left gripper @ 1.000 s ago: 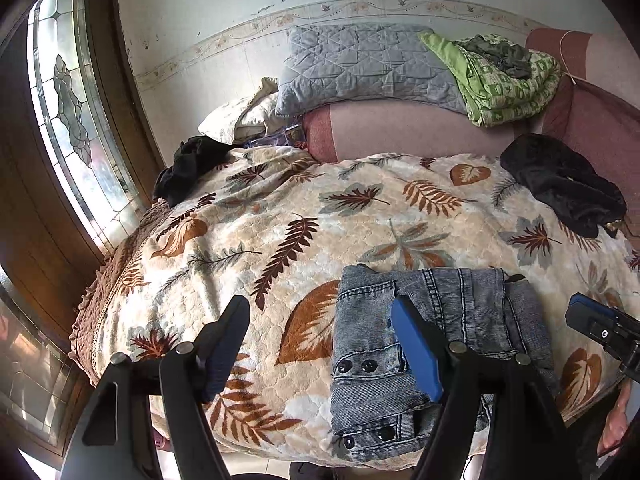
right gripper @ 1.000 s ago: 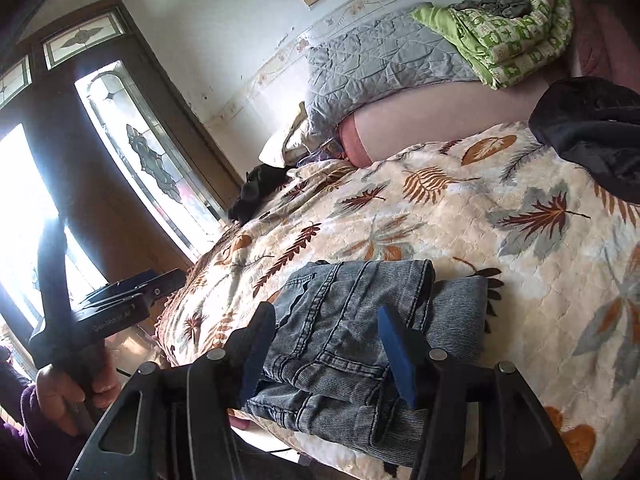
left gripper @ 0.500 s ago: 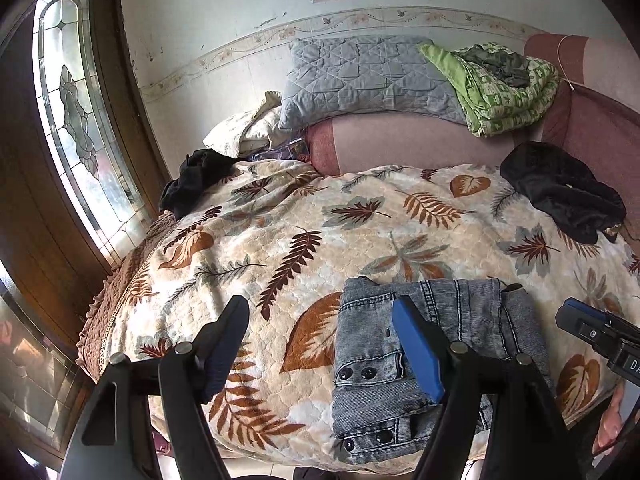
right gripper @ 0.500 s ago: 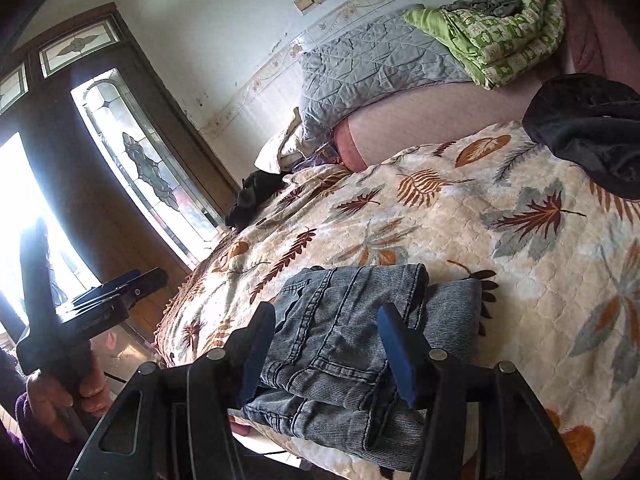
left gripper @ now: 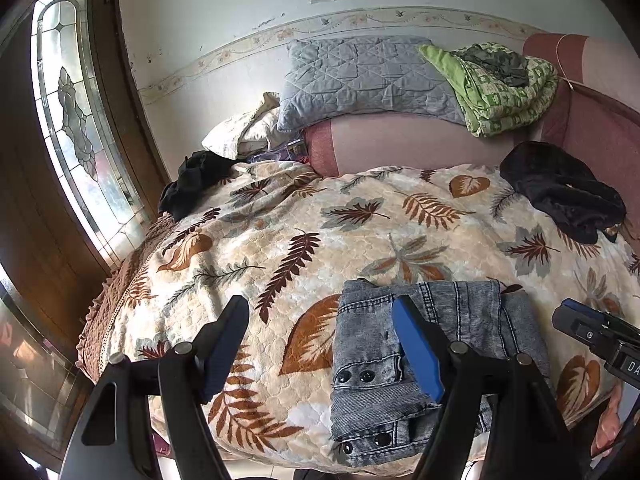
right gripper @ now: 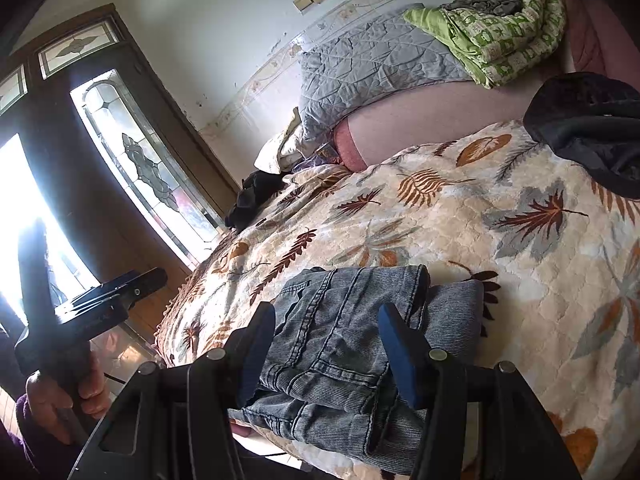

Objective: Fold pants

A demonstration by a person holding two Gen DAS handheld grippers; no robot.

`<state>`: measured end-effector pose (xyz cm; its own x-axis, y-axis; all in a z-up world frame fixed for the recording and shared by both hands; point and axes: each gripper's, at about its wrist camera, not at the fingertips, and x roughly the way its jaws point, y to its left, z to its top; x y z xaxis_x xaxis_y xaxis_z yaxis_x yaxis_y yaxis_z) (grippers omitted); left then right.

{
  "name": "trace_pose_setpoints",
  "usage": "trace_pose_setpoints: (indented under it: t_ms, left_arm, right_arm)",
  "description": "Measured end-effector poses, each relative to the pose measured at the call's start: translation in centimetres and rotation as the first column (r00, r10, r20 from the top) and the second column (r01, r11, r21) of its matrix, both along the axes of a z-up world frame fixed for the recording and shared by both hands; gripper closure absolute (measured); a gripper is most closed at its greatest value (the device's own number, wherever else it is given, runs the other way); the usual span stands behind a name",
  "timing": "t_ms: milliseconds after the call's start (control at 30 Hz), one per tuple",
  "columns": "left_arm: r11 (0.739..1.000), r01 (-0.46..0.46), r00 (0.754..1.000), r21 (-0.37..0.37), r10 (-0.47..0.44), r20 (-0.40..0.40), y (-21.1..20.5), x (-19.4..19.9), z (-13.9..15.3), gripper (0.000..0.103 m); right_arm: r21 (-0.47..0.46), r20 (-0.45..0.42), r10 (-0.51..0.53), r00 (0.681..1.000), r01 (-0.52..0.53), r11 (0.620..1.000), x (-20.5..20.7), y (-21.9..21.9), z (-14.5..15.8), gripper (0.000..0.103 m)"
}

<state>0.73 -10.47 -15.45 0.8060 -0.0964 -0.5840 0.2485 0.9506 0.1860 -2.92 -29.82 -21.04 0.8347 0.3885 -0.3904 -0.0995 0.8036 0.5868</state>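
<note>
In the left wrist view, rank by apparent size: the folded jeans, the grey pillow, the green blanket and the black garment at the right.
1. Folded jeans, though they lie nearest the camera, which inflates them.
2. Grey pillow.
3. Green blanket and black garment: these look too alike to rank.

A pale wall (left gripper: 224, 20) fills the upper frame; a leaded-glass window (left gripper: 68, 120) glows at left, above a leaf-patterned bedspread (left gripper: 280, 240) and pink headboard (left gripper: 400, 140).
</note>
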Motion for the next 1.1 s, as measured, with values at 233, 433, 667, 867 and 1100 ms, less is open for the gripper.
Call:
trace_pose_setpoints:
  t_ms: [233, 433, 667, 867, 1100]
  left_arm:
    - [1.000, 0.002, 1.000, 0.002, -0.002, -0.009, -0.2, 0.2, -0.2, 0.028]
    - [1.000, 0.004, 1.000, 0.006, -0.004, -0.020, -0.4, 0.4, -0.7, 0.028]
    - [1.000, 0.002, 0.999, 0.011, -0.001, -0.033, -0.6, 0.6, -1.3, 0.028]
    - [1.000, 0.003, 0.999, 0.014, -0.003, -0.040, -0.6, 0.8, -1.6, 0.028]
    - [1.000, 0.002, 0.998, 0.020, -0.001, -0.057, -0.8, 1.3, -2.3, 0.028]
  right_arm:
    - [0.004, 0.002, 0.000, 1.000, 0.000, 1.000, 0.0, 0.0, 0.0, 0.045]
    - [0.005, 0.001, 0.004, 1.000, -0.004, 1.000, 0.1, 0.0, 0.0, 0.045]
    - [0.003, 0.002, 0.007, 1.000, -0.007, 1.000, 0.1, 0.2, 0.0, 0.045]
    - [0.004, 0.001, 0.008, 1.000, -0.008, 1.000, 0.1, 0.2, 0.0, 0.045]
    - [0.000, 0.000, 0.012, 1.000, -0.012, 1.000, 0.3, 0.4, 0.0, 0.045]
